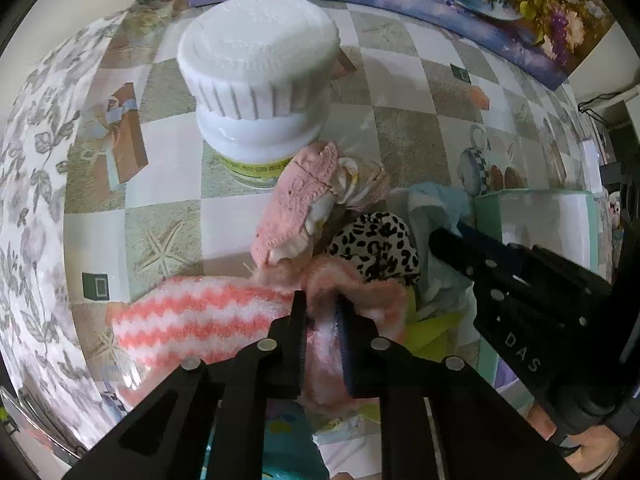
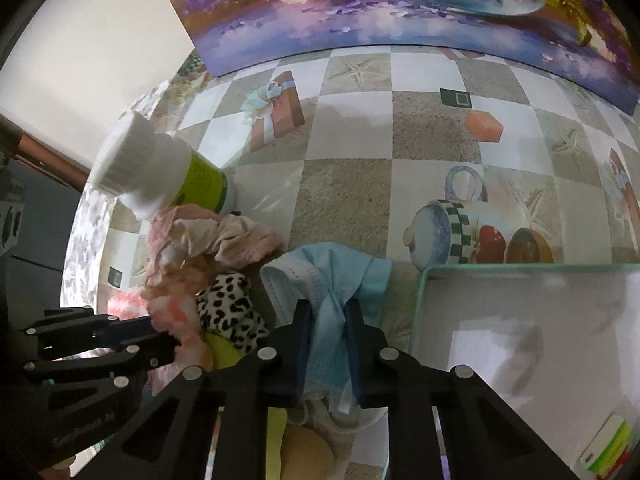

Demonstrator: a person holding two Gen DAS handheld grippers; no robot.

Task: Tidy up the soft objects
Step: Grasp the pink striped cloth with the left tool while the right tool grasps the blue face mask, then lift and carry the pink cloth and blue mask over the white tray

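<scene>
Checkered tablecloth printed with starfish, jugs and gift boxes covers my work surface; floral painting leans along its far edge.

Item, glass-edged white board, flat on the cloth at my right, near the pile.

Item, white jar with ribbed lid and green label, upright just beyond the pile in the left wrist view.

Item, pile of soft goods between jar and board. Contents: coral-and-white zigzag fuzzy sock, lying leftward; pink knit sock with cream lining, draped on top towards the jar; leopard-print cloth, touching both; pale blue face mask, on the board side; a yellow-green piece beneath, mostly hidden.

Item, left gripper, pointing down, its jaws clamped on the fuzzy sock's pink cuff end.

Item, right gripper, angled steeply down, its jaws pinching the bunched middle of the face mask.
</scene>
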